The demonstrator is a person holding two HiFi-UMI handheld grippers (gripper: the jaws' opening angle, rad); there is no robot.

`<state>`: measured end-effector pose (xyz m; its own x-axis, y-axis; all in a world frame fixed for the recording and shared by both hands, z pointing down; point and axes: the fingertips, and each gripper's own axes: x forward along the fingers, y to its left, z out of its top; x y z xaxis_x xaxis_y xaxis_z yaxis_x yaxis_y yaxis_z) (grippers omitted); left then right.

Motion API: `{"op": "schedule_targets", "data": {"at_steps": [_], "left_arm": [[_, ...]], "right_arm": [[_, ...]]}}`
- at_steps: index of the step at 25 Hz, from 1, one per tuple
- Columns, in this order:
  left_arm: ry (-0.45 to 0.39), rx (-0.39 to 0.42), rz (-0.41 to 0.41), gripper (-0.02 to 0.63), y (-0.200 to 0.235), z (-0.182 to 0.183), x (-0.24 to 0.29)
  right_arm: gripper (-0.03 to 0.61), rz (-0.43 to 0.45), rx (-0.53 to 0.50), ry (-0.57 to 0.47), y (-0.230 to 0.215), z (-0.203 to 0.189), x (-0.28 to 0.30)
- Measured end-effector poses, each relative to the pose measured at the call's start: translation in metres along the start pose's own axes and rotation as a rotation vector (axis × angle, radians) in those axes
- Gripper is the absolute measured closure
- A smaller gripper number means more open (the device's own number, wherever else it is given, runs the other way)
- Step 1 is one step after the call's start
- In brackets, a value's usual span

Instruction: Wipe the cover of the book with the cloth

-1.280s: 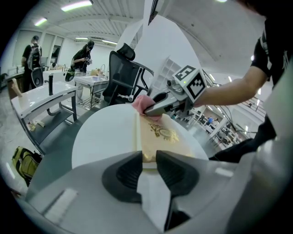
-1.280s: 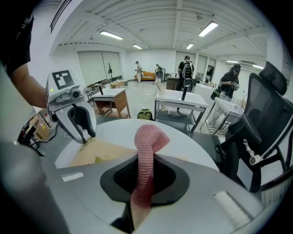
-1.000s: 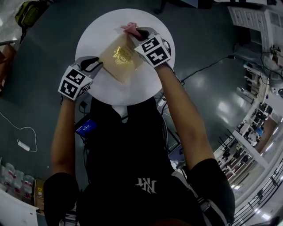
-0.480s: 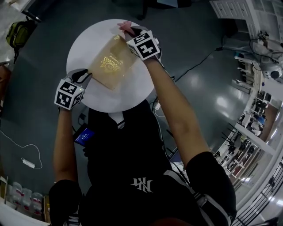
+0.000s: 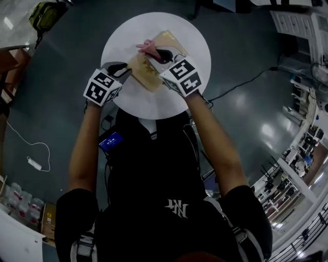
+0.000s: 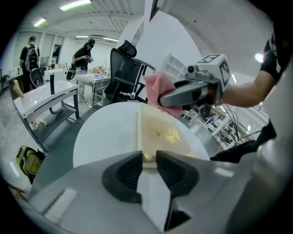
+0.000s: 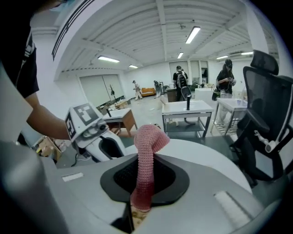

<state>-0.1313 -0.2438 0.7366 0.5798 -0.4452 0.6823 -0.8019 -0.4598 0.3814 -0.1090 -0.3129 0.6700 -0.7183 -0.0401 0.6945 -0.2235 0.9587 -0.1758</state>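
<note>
A tan book (image 5: pixel 145 71) with a gold emblem lies on the round white table (image 5: pixel 154 105). My left gripper (image 5: pixel 124 69) holds the book's near-left edge; in the left gripper view the jaws (image 6: pixel 149 157) are shut on that edge of the book (image 6: pixel 165 132). My right gripper (image 5: pixel 154 52) reaches across the cover and is shut on a pink knitted cloth (image 5: pixel 147 46). In the right gripper view the cloth (image 7: pixel 147 151) stands up between the pads (image 7: pixel 171 180). The cloth (image 6: pixel 160 89) hangs at the book's far end. Where it touches the cover is hidden.
A black office chair (image 6: pixel 126 73) and white desks (image 6: pixel 50 96) stand beyond the table, with people further back. A green bag (image 5: pixel 43 15) and a white cable (image 5: pixel 31 153) lie on the dark floor. The table's (image 6: pixel 105 132) left part is bare.
My right gripper with the cloth has come from the book's far corner back over the middle of the cover. The left gripper has kept its hold on the book's edge.
</note>
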Motion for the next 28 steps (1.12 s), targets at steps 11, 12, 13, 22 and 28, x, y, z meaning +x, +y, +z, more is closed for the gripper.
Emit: {"op": "schedule_targets", "data": {"at_steps": [11,12,13,22,28], "left_arm": [[-0.002,-0.002,0.001,0.517,0.003,-0.005,-0.004],[-0.002,-0.002,0.002,0.517,0.003,-0.005,-0.004],[-0.003,-0.003,0.002,0.517,0.002,-0.006,-0.004],[-0.012,-0.008,0.005,0.517,0.005,-0.009,-0.007],[-0.015,-0.002,0.010,0.517,0.005,-0.004,-0.003]], "right_arm": [[0.541,0.081,0.012,0.132,0.077,-0.063,0.038],[0.541,0.080,-0.002,0.143,0.079,-0.066,0.040],[0.541,0.077,-0.014,0.150,0.079,-0.068,0.041],[0.543,0.077,-0.077,0.165,0.072,-0.071,0.042],[0.545,0.077,-0.111,0.176,0.062,-0.072,0.039]]}}
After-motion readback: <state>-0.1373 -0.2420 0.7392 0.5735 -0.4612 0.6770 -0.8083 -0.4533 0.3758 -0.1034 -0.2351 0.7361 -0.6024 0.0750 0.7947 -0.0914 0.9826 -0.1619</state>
